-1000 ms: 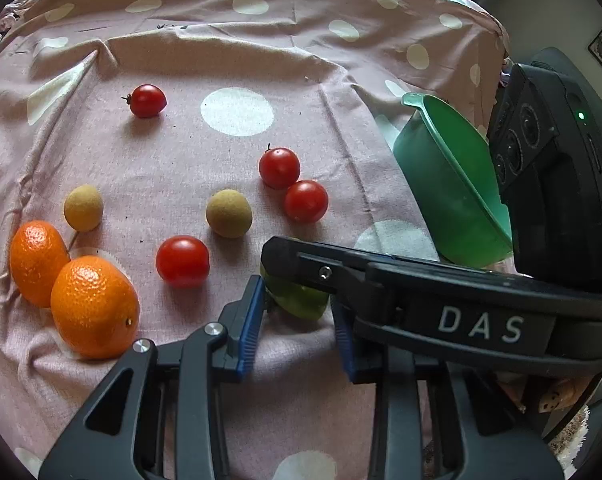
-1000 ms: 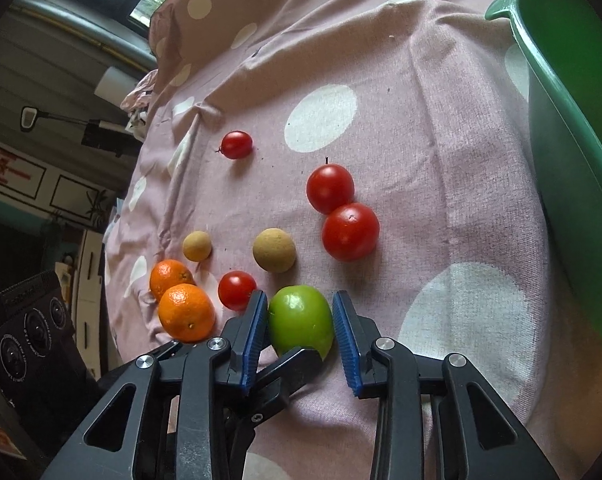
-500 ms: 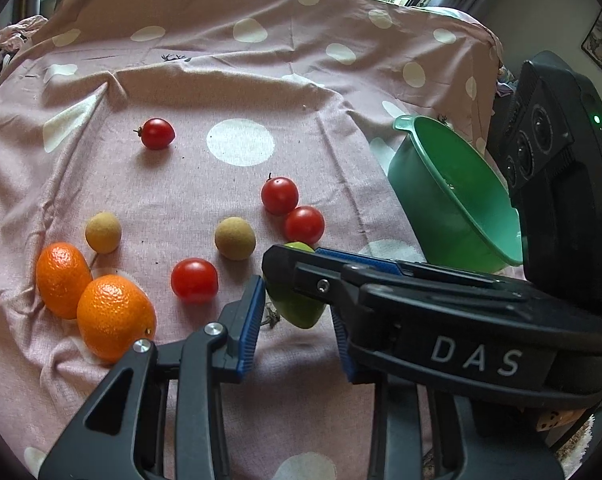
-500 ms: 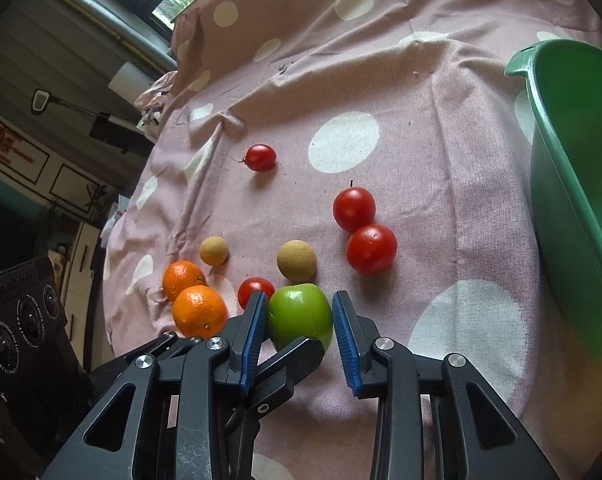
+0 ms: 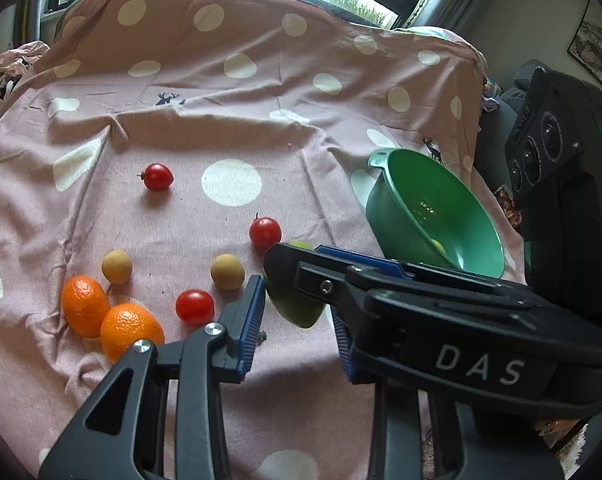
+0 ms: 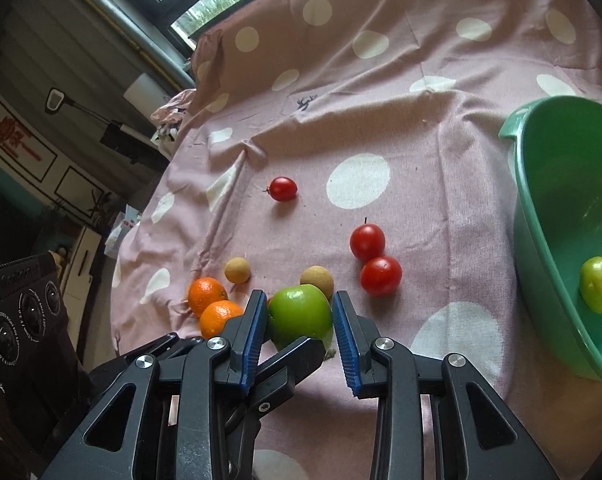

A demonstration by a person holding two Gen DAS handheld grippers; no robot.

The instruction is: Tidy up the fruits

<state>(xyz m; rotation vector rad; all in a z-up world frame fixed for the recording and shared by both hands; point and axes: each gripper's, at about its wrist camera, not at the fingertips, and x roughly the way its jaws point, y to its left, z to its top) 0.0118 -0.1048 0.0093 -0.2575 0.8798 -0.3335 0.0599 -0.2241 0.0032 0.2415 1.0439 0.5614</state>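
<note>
My right gripper (image 6: 299,318) is shut on a green apple (image 6: 299,314) and holds it above the pink dotted cloth (image 6: 401,112). The apple also shows in the left wrist view (image 5: 297,310), under the right gripper's body. My left gripper (image 5: 297,332) is open and empty, crossed by the right one. A green bowl (image 6: 541,216) at the right holds a small green fruit (image 6: 600,285); the bowl also shows in the left wrist view (image 5: 397,216). Several red tomatoes (image 6: 381,276), two oranges (image 5: 129,330) and two tan round fruits (image 5: 227,272) lie on the cloth.
The cloth covers a raised back edge under a window. A black device with round dials (image 5: 541,148) stands at the right of the bowl. A small dark speck (image 5: 261,337) lies on the cloth near the left finger.
The right gripper has lifted the green apple off the cloth. Both grippers have risen and pulled back, so more of the cloth and bowl shows.
</note>
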